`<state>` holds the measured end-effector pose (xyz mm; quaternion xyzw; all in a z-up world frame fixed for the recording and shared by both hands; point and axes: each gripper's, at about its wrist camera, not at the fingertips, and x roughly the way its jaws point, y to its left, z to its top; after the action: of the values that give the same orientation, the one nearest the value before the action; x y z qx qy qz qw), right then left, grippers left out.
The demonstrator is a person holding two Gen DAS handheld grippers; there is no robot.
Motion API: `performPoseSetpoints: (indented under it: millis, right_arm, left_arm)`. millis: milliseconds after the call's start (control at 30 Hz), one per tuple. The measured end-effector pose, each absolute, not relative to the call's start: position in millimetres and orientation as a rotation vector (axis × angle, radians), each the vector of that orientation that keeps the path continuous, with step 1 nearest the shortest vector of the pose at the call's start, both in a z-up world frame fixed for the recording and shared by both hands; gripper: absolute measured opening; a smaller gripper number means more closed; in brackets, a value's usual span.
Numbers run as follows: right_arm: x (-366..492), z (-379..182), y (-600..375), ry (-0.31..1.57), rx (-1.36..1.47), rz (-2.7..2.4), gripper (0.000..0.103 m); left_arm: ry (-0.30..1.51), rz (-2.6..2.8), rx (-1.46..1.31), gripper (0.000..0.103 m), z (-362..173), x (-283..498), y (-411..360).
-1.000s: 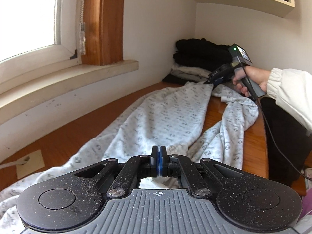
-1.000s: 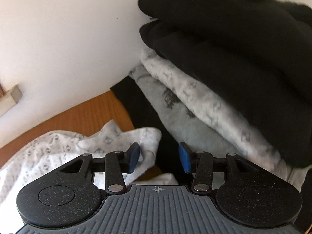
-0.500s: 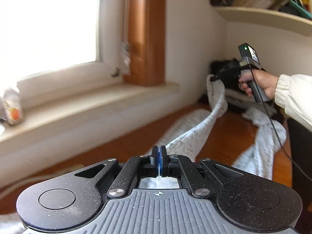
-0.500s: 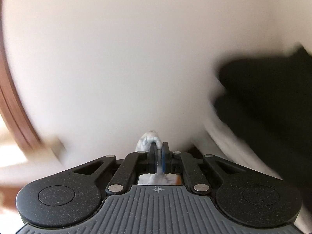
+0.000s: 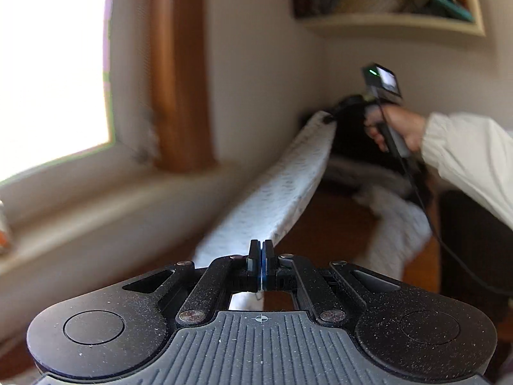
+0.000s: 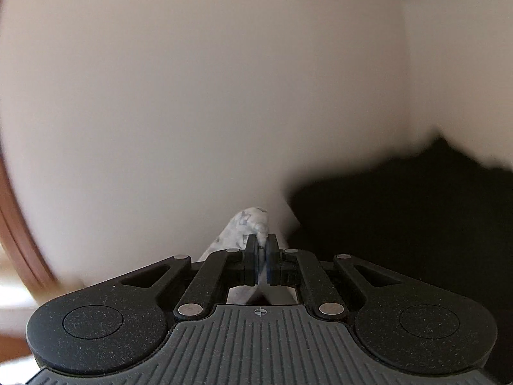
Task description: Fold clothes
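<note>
A second ago the pale grey patterned cotton garment (image 5: 282, 189) lay on the brown wooden tabletop (image 5: 336, 221); now left gripper (image 5: 261, 264) and right gripper (image 6: 262, 258), both clamped on it, hold it stretched aloft, ready for folding.

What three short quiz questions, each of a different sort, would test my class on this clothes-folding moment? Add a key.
1. True or false: the left gripper is shut on the patterned white garment.
2. Multiple choice: what does the right gripper hold? A) a black garment B) a bunch of the patterned white garment C) nothing
3. Fill in: between the two grippers the garment hangs as a stretched ____ above the wooden table.

Key: 1 true; 2 B; 3 band.
</note>
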<state>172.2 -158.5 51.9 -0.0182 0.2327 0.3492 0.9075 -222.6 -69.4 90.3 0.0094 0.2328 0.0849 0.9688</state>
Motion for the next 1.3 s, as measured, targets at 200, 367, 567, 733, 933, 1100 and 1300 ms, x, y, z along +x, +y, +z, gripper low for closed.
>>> performPoseSetpoints:
  millis: [200, 367, 567, 733, 933, 1100, 1300]
  right_arm:
    - [179, 7, -167, 0.587, -0.121, 0.725, 0.024]
    - [175, 1, -152, 0.628, -0.183, 0.811, 0.028]
    - [138, -43, -110, 0.689, -0.294, 0.951, 0.034]
    - [93, -55, -95, 0.673, -0.33, 1.04, 0.036]
    - [74, -57, -89, 0.644, -0.36, 1.078, 0.045]
    - [68, -62, -85, 0.628, -0.373, 1.077, 0.046]
    - [48, -61, -87, 0.639, -0.409, 1.18, 0.051]
  left_arm:
    - [0.54, 0.127, -0.002, 0.002, 72, -198, -76]
    - [0.527, 0.147, 0.015, 0.007, 76, -198, -69]
    - [0.601, 0.282, -0.044, 0.01, 54, -192, -11]
    - [0.658, 0.37, -0.065, 0.022, 40, -193, 31]
    - [0.708, 0.37, -0.098, 0.022, 20, -201, 45]
    - [0.681, 0.375, -0.101, 0.021, 19, -221, 43]
    - [0.657, 0.362, -0.136, 0.021, 17, -256, 49]
